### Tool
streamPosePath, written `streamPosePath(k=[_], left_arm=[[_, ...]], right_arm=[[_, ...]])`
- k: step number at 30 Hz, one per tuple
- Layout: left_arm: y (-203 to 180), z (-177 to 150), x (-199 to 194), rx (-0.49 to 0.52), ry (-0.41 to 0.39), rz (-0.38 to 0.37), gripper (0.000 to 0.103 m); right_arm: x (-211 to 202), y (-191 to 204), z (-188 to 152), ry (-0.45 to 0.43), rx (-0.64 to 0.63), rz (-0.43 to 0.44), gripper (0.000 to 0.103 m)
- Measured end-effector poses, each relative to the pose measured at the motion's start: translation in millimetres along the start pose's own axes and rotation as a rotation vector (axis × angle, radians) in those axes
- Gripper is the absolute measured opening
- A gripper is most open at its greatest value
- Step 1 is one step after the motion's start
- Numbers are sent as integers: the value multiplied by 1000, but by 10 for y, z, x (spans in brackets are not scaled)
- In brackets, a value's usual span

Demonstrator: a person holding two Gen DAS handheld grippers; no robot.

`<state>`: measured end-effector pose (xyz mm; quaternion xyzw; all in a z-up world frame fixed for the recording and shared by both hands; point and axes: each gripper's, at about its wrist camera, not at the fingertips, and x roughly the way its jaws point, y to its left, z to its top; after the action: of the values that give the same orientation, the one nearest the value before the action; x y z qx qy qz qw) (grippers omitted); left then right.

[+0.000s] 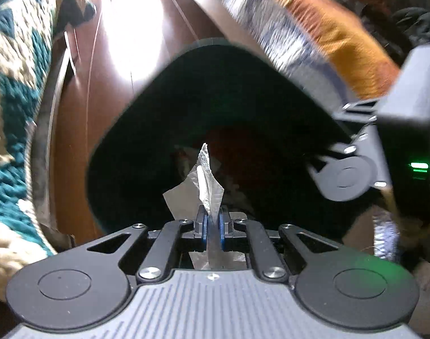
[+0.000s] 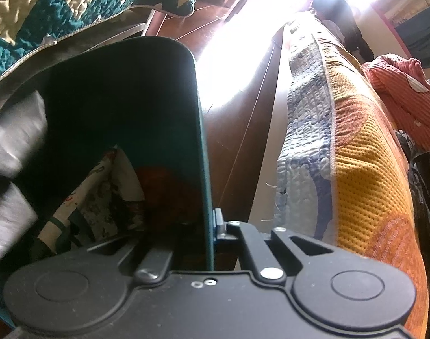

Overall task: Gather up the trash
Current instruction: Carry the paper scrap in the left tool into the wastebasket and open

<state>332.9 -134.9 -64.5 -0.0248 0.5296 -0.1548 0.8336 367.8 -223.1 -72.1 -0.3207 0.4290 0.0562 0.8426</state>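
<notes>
My left gripper is shut on a crumpled white and grey paper scrap and holds it over the open mouth of a dark teal trash bin. My right gripper is shut on the bin's wall, one finger inside and one outside; it also shows at the bin's right rim in the left wrist view. Inside the bin lie printed paper and something orange-red. The blurred grey left gripper shows at the left of the right wrist view.
The bin stands on a reddish wooden floor with bright sun glare. A teal and cream quilt hangs on the left. A blue, orange and yellow quilt hangs on the right, close to the bin.
</notes>
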Motion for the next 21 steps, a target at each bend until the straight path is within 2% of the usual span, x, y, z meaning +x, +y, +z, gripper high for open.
streamPosePath(k=[10,13,15,16,18,21], left_arm=[[-28,-45,354,-9,31,41,8],[-7,-45,365,-27,32,26,14],[1,-43,362,-26,26,18,30],[8,-47,336,-28,17,16,34],[16,-52,281,-24,-3,7,56],[21,-64,194,-8,-30,1,63]], right_arm=[[-9,20,2,-8,-7,2,2],[-9,20,1,-8,-8,2,2],[-9,19,1,-8,-8,2,2],[-9,19,1,-8,-8,2,2],[-9,19,-1,-8,-7,3,2],[-8,17,0,-9,-7,3,3]])
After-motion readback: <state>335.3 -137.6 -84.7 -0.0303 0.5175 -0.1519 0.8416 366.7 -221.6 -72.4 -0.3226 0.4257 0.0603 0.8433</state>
